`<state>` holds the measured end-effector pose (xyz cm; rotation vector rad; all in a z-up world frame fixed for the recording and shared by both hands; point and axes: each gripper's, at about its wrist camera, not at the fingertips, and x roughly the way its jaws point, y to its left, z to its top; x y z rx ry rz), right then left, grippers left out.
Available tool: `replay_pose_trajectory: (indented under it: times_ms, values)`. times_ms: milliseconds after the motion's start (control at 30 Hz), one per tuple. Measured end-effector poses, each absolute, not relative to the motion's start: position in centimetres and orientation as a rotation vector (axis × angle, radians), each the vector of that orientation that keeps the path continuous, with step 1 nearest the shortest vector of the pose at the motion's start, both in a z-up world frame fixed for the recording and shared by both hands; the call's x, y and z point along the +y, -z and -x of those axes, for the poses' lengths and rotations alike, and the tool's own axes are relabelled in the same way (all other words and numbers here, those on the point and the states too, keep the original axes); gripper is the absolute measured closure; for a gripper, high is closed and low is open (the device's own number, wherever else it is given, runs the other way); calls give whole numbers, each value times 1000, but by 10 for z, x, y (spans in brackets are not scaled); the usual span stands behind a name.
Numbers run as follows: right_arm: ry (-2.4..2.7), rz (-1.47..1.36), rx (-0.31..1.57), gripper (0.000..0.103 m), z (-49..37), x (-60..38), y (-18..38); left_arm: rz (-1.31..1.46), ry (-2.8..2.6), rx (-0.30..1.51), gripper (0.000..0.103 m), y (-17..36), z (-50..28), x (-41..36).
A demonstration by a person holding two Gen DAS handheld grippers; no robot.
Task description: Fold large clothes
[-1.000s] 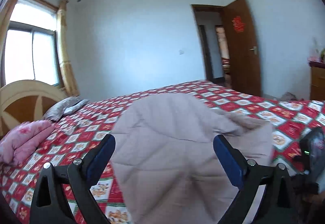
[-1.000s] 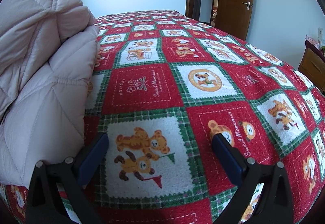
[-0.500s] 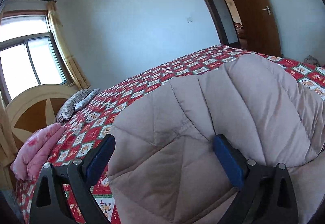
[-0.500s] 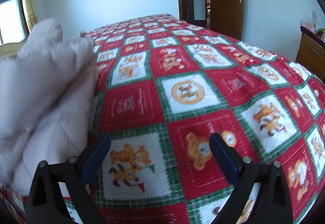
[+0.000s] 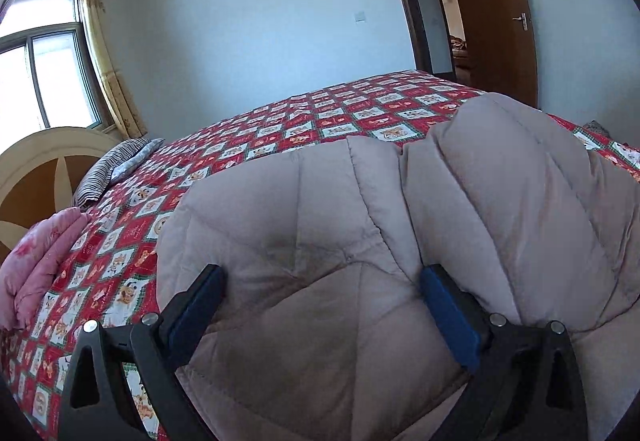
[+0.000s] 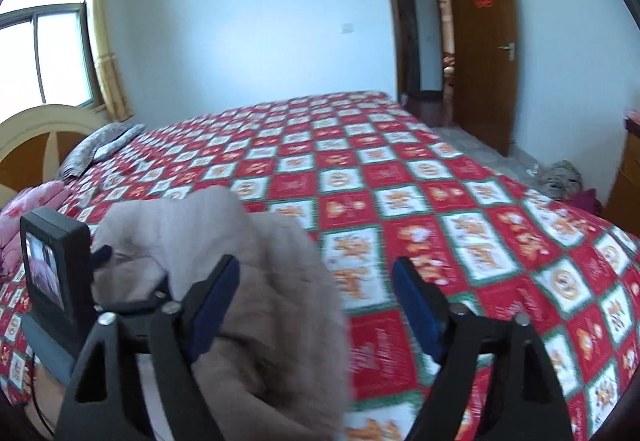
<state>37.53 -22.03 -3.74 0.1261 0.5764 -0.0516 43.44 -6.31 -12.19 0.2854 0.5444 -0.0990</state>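
Note:
A big beige quilted down coat [image 5: 400,233] lies bunched on the red checked bedspread [image 5: 280,137]. My left gripper [image 5: 320,305] is open, its blue pads wide apart, with the coat's padded fabric bulging between them. In the right wrist view the coat [image 6: 256,281] is a blurred heap at the lower left. My right gripper [image 6: 316,305] is open above the bedspread [image 6: 440,201]; its left pad touches the coat's edge. The back of the left gripper with its small screen [image 6: 52,265] shows at the far left.
A pink folded quilt [image 5: 36,261] and a striped pillow [image 5: 116,165] lie by the wooden headboard [image 5: 36,169] at the left. An open brown door [image 6: 480,41] stands at the back right. A wooden cabinet [image 6: 628,177] and clutter on the floor [image 6: 564,177] lie beyond the bed's right side.
My left gripper has moved closer onto the coat, which now fills the gap between its pads. My right gripper has swung up and left, and the coat now lies against its left pad.

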Motion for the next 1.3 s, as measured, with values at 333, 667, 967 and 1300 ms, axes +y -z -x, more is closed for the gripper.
replay_pose_trajectory:
  times_ms: [333,667,967,1300]
  values:
    - [49,-162,771,51,-428,-221,103,-29,45,654,1,104,-458,-11]
    - [24,-221,838,43,-440,-229,137,-26,49,685,1,132,-468,-24]
    - [29,-227,839,39,-440,-226,147,-3,59,699,1,142,-475,-20]
    - [29,-227,854,38,-444,-226,154,2,71,743,1,150,-484,-20]
